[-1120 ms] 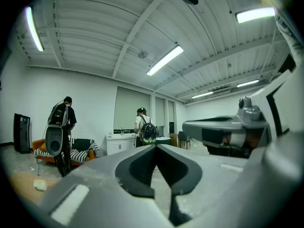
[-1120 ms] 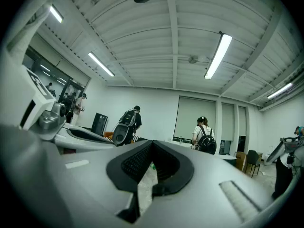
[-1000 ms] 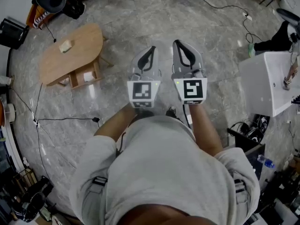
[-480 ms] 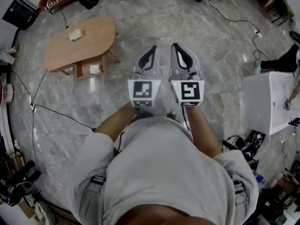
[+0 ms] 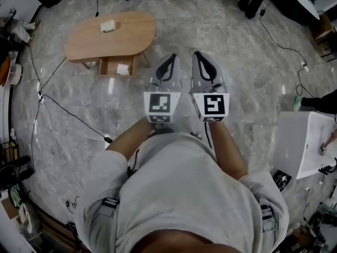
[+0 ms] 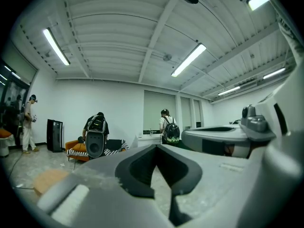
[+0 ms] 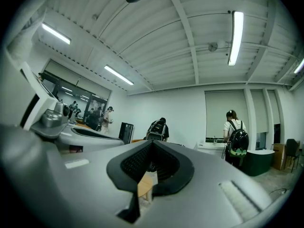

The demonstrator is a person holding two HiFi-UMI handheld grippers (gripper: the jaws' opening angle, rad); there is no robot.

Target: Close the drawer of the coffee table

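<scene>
Open floor [image 5: 131, 91] separated the left gripper [image 5: 169, 58] and right gripper [image 5: 198, 56] from the coffee table [image 5: 89, 41]. The drawer [image 5: 117, 67] projected from the table's near side into that gap. Black cables [image 5: 73, 115] crossed the floor at left. A white table [image 5: 305, 136] stood well apart at right.

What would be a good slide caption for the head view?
Shut, empty left gripper and right gripper held side by side, away from the wooden coffee table whose drawer stands open.
</scene>
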